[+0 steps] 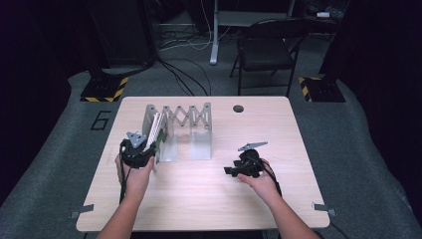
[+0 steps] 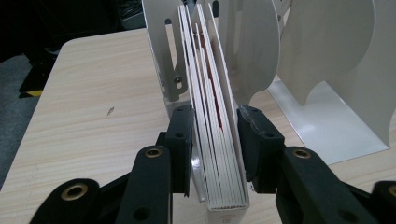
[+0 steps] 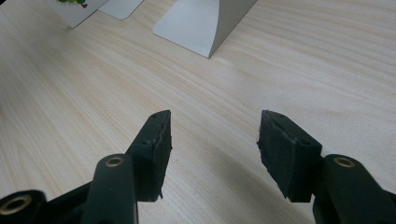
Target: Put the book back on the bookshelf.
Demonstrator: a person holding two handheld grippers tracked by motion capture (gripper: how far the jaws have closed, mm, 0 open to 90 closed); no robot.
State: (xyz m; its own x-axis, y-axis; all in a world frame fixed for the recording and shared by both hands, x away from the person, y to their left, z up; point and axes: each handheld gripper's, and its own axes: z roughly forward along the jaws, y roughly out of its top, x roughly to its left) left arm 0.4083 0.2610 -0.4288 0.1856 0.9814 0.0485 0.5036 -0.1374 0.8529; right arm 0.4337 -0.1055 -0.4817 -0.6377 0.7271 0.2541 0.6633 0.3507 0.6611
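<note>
Two claws noted: my left claw (image 2: 215, 123) clamps the book (image 2: 219, 154) standing in the rack's (image 1: 201, 119) end slot — my right claw (image 3: 214, 135) gapes empty above the tabletop (image 3: 93, 93).

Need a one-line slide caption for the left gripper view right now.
Left gripper clamped on a thick white book standing in the first slot of a white expandable rack.

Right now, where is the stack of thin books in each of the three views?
High view: the books stand at the left end of the white rack.
Left gripper view: centre, between the left tool jaws.
Right gripper view: possibly a cover corner, top left.
Shared landmark: the rack.
</note>
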